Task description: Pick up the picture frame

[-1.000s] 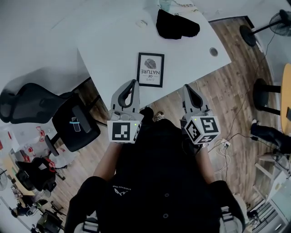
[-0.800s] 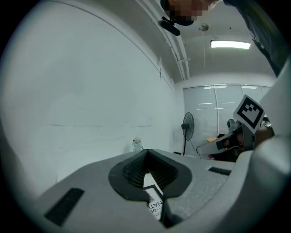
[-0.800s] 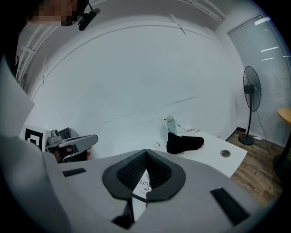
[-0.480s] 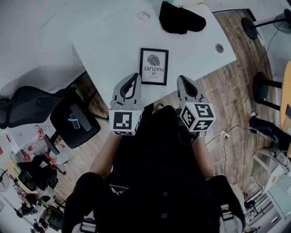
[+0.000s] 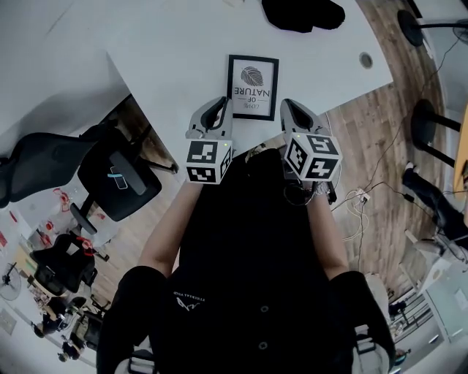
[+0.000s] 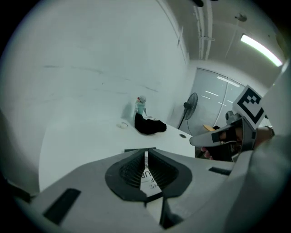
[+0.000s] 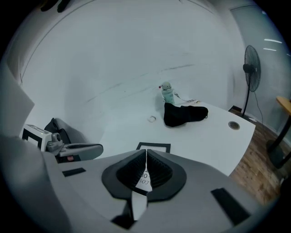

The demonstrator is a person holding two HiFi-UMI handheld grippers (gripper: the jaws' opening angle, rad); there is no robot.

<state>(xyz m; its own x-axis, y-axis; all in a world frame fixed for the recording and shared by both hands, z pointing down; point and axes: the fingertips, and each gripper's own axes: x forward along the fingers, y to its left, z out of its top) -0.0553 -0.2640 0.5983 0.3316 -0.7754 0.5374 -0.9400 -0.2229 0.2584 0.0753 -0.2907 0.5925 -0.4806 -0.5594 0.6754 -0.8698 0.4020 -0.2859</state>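
Note:
The picture frame point(image 5: 252, 86) is black with a white print and lies flat near the front edge of the white table point(image 5: 168, 66). My left gripper point(image 5: 216, 111) hovers just short of the frame's near left corner, its jaws shut with nothing between them. My right gripper point(image 5: 290, 109) sits level with it by the near right corner, also shut and empty. In the left gripper view the frame point(image 6: 136, 149) shows just beyond the left gripper point(image 6: 146, 152). In the right gripper view the frame point(image 7: 157, 146) lies straight ahead of the right gripper point(image 7: 146, 152).
A black cloth point(image 5: 303, 13) lies at the table's far side, with a small pale green figure point(image 7: 167, 94) behind it. A round cable hole point(image 5: 366, 60) is at the table's right. A black office chair point(image 5: 110, 179) stands left of me, a fan point(image 7: 251, 68) to the right.
Both grippers have dropped and come forward together, from over the floor to the table's front edge beside the frame. Their jaws stayed shut.

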